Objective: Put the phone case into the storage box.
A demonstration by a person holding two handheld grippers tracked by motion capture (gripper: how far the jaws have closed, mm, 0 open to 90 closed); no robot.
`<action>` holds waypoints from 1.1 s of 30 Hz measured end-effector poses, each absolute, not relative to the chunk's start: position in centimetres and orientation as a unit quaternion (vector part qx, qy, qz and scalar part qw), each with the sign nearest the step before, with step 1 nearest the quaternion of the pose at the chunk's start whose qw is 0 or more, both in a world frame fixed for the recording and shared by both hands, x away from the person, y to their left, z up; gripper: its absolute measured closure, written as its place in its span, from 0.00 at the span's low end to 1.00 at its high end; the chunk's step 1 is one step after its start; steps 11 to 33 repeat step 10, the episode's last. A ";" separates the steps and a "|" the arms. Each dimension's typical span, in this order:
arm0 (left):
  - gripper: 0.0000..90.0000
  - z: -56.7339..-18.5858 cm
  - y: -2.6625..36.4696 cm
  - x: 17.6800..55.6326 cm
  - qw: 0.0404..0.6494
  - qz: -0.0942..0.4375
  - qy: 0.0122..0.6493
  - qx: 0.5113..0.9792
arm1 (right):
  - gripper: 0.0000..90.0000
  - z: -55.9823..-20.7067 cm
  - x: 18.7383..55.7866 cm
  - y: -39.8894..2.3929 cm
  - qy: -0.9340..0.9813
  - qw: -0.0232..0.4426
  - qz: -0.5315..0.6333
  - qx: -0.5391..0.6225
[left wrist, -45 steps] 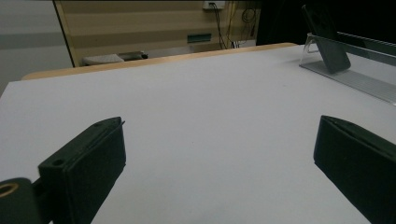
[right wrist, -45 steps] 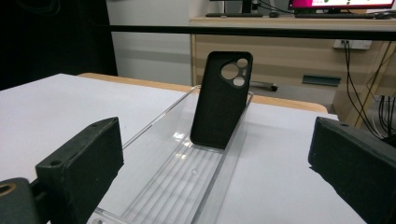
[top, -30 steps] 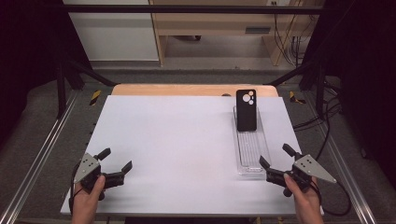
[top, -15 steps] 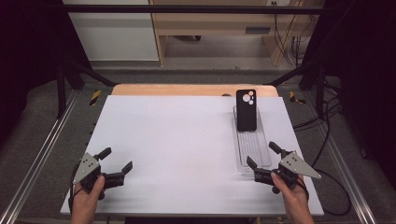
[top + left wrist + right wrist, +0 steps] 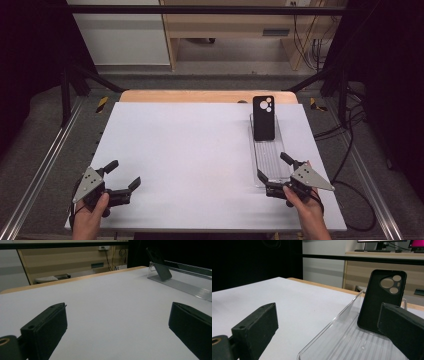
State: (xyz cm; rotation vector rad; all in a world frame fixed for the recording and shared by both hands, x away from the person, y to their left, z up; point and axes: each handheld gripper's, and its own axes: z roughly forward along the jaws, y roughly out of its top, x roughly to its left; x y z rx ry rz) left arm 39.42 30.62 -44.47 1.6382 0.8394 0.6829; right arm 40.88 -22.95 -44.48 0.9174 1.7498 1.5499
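A black phone case [image 5: 263, 118] [image 5: 382, 300] [image 5: 160, 265] leans upright at the far end of a clear ribbed tray [image 5: 270, 156] [image 5: 352, 340] [image 5: 185, 285] on the right of the white table [image 5: 200, 150]. My right gripper [image 5: 273, 168] [image 5: 332, 332] is open at the tray's near end, its jaws spread to either side of it and empty. My left gripper [image 5: 123, 174] [image 5: 117, 332] rests open near the front left corner, with bare table between its jaws.
A wooden strip [image 5: 200, 96] edges the table's far side. Metal rails [image 5: 45, 165] run along both sides, and cables [image 5: 350, 185] trail at the right. A wooden desk [image 5: 240, 30] stands beyond the table.
My right gripper has moved left and forward from the table's right edge to the near end of the tray. The left gripper has stayed put.
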 end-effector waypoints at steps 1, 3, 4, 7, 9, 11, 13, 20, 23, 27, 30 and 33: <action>0.02 -44.5 30.6 39.3 0.555 0.291 0.353 0.695 | 0.04 -44.5 40.8 -23.0 0.662 0.309 0.588 0.347; 0.02 -44.4 30.8 39.1 0.554 0.294 0.352 0.694 | 0.04 -44.5 40.6 -23.1 0.662 0.310 0.588 0.347; 0.02 -44.4 30.9 38.9 0.555 0.296 0.352 0.693 | 0.04 -44.5 40.5 -23.1 0.662 0.310 0.588 0.347; 0.02 -44.5 31.1 38.7 0.557 0.295 0.355 0.690 | 0.04 -44.6 40.3 -23.0 0.669 0.309 0.582 0.345; 0.02 -44.6 31.1 38.9 0.555 0.295 0.359 0.690 | 0.04 -44.6 40.3 -22.9 0.673 0.309 0.578 0.342; 0.02 -44.7 31.0 39.0 0.553 0.295 0.361 0.690 | 0.04 -44.6 40.3 -22.9 0.675 0.309 0.576 0.343; 0.02 -44.7 31.0 39.0 0.553 0.295 0.361 0.690 | 0.04 -44.6 40.3 -22.9 0.675 0.309 0.576 0.343; 0.02 -44.7 31.0 39.0 0.553 0.295 0.361 0.690 | 0.04 -44.6 40.3 -22.9 0.675 0.309 0.576 0.343; 0.02 -44.7 31.0 39.0 0.553 0.295 0.361 0.690 | 0.04 -44.6 40.3 -22.9 0.675 0.309 0.576 0.343; 0.02 -44.7 31.0 39.0 0.553 0.295 0.361 0.690 | 0.04 -44.6 40.3 -22.9 0.675 0.309 0.576 0.343; 0.02 -44.7 31.0 39.0 0.553 0.295 0.361 0.690 | 0.04 -44.6 40.3 -22.9 0.675 0.309 0.576 0.343; 0.02 -44.7 31.0 39.0 0.553 0.295 0.361 0.690 | 0.04 -44.6 40.3 -22.9 0.675 0.309 0.576 0.343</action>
